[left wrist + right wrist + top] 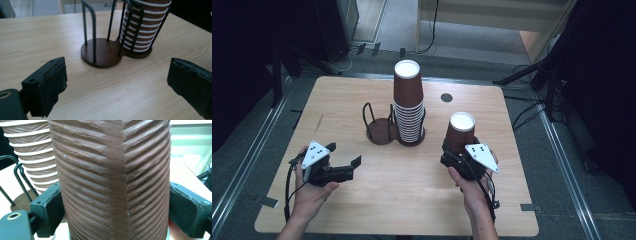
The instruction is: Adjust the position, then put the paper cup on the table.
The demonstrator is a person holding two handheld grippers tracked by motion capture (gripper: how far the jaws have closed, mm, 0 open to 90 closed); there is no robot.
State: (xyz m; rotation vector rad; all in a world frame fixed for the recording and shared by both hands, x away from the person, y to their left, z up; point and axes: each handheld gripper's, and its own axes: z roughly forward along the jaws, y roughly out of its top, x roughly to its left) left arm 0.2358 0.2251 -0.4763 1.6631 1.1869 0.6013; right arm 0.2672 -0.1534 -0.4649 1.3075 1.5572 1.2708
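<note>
The right tool (460, 156) is pinching a brown paper cup (460, 131) that sits upside down, its white bottom facing up, with one pad on each side of its ribbed wall. The cup is thin, so a hard squeeze could dent it, and a loose one could let it slip and tip over. Just ahead of this tool and a little to its side stands the tall stack of cups (408, 102) in a black wire holder (382, 125). If the cup swings into the stack or a wire loop, the whole stack could wobble or the holder could slide. The left tool (344, 160) has its jaws spread wide with nothing between them, and the empty half of the holder lies right in front of it. Around both tools the table (412, 200) is bare wood, so there is good room to move. The table's edge is close behind the hands, so pulling back too far is risky.
</note>
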